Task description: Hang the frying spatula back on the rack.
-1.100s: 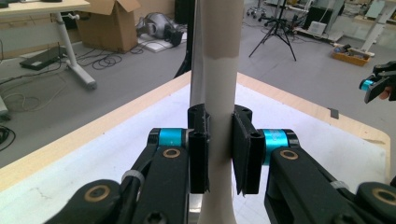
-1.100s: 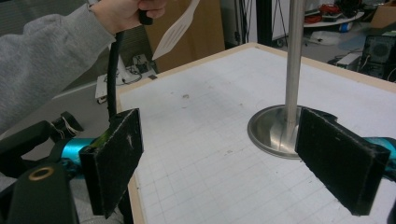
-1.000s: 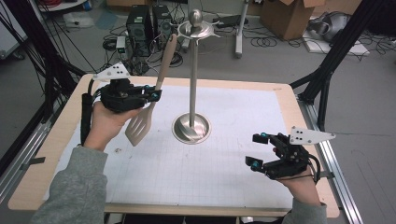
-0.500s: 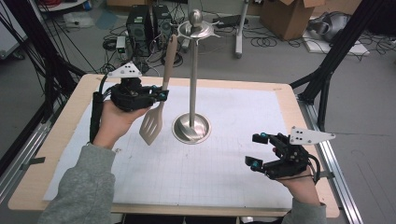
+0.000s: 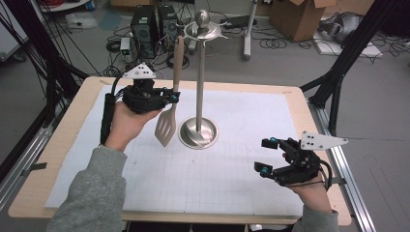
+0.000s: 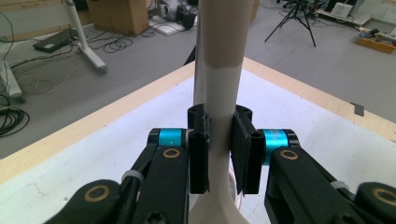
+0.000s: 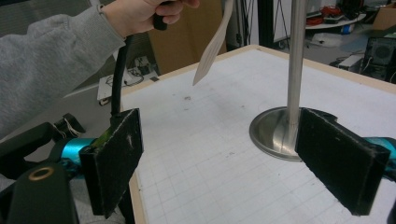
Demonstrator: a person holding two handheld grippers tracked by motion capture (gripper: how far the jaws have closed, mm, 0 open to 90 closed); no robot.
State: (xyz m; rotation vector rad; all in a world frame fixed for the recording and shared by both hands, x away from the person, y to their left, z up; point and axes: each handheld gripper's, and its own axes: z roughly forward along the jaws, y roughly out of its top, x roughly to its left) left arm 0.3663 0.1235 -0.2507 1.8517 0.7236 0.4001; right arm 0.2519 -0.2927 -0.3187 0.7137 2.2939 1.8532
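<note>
Nearest me, my right gripper [image 5: 267, 155] rested low over the white mat [image 5: 232, 183] with its jaws wide apart and nothing between them, presumably kept clear so the other hand had room to work. Farther off, my left gripper [image 5: 170, 96] was clamped on the handle of the slotted spatula [image 5: 167, 126], pads pressed against both sides, holding it nearly upright with the blade hanging below the jaws just off the mat. Beyond it stood the steel utensil stand [image 5: 198, 130], the handle end reaching near its top ring, seemingly for hanging.
</note>
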